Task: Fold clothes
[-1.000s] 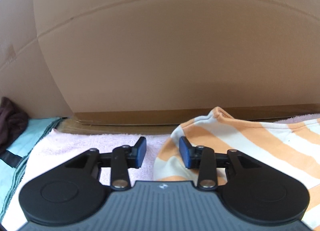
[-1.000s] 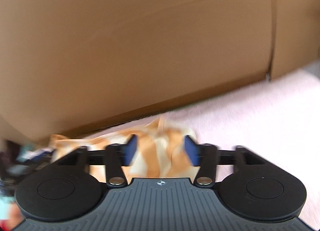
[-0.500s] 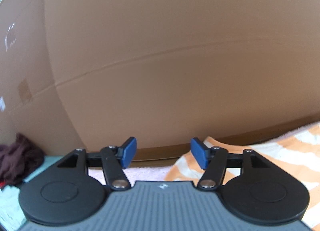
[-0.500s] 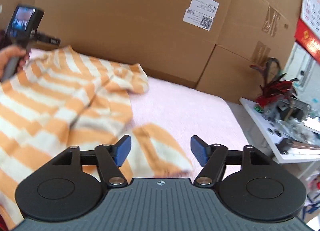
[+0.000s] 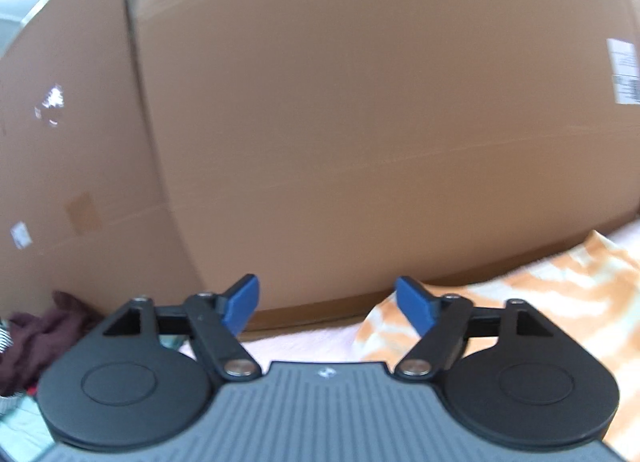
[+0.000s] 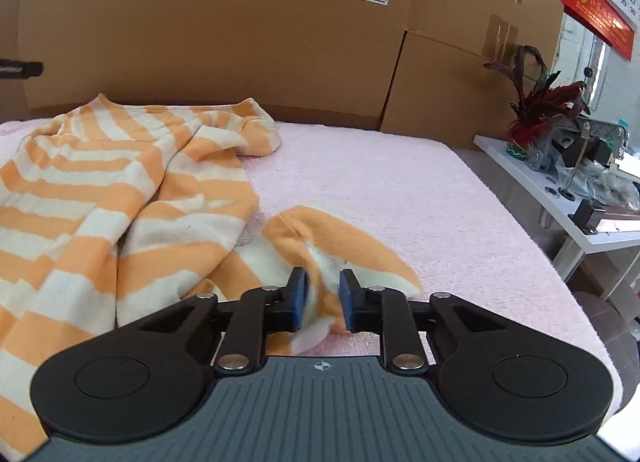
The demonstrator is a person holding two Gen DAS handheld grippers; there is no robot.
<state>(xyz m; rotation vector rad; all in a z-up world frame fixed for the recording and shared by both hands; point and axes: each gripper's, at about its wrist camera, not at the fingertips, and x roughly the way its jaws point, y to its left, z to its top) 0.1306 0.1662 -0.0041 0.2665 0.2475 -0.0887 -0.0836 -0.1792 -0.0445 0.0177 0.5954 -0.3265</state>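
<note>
Since earlier, right gripper (image 6: pixel 322 298) jaws closed around striped garment's (image 6: pixel 120 198) sleeve.

Bare pink towel (image 6: pixel 400 190) fills the middle and right of the right wrist frame, open to pass. Cardboard boxes (image 6: pixel 240 30) wall the top. A white side table (image 6: pixel 560 202) with a plant (image 6: pixel 536 102) crowds the right edge.

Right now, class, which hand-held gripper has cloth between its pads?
The right hand-held gripper: its pads pinch the striped top. The left hand-held gripper is wide open, holding nothing.
</note>
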